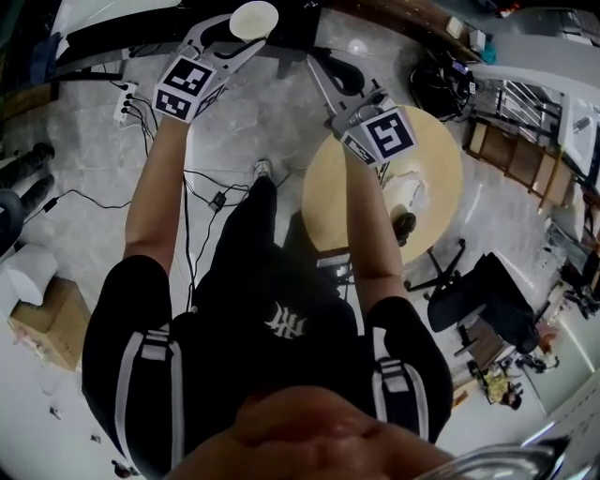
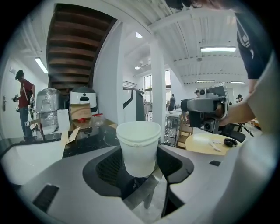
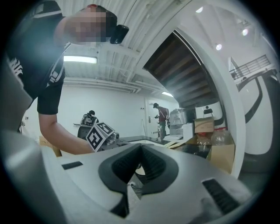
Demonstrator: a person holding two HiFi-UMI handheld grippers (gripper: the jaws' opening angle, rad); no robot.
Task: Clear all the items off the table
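Left tongs (image 2: 140,166) are clamped on a white paper cup (image 2: 139,144): the two dark pads press its lower wall from either side, and the rim stands clear above them. Right tongs (image 3: 140,153) are closed together with nothing between them.

In the head view the cup (image 1: 253,19) sits at the far tip of the left tongs, out over the floor (image 1: 244,122) and well apart from the round wooden worktop (image 1: 441,169). The right hand's marker cube (image 1: 389,134) hangs over the near-left edge of that worktop. On the worktop lie a white crumpled thing (image 1: 405,194) and, just beside it, a small dark thing (image 1: 405,225); what they are cannot be made out.

The floor is pale and marbled, crossed by black cables (image 1: 202,187) that run from a power strip (image 1: 125,101). A cardboard box (image 1: 52,319) stands at the left, and a black office chair (image 1: 487,291) stands beside the worktop at the right. The left gripper view shows an open hall with white pillars, ceiling strip lights, a dark staircase overhead, and a person in a red shirt (image 2: 24,103) at the far left.

The cup stands upright, its long axis vertical, the open mouth up and the narrower base down between the pads. The head view looks straight into that mouth.
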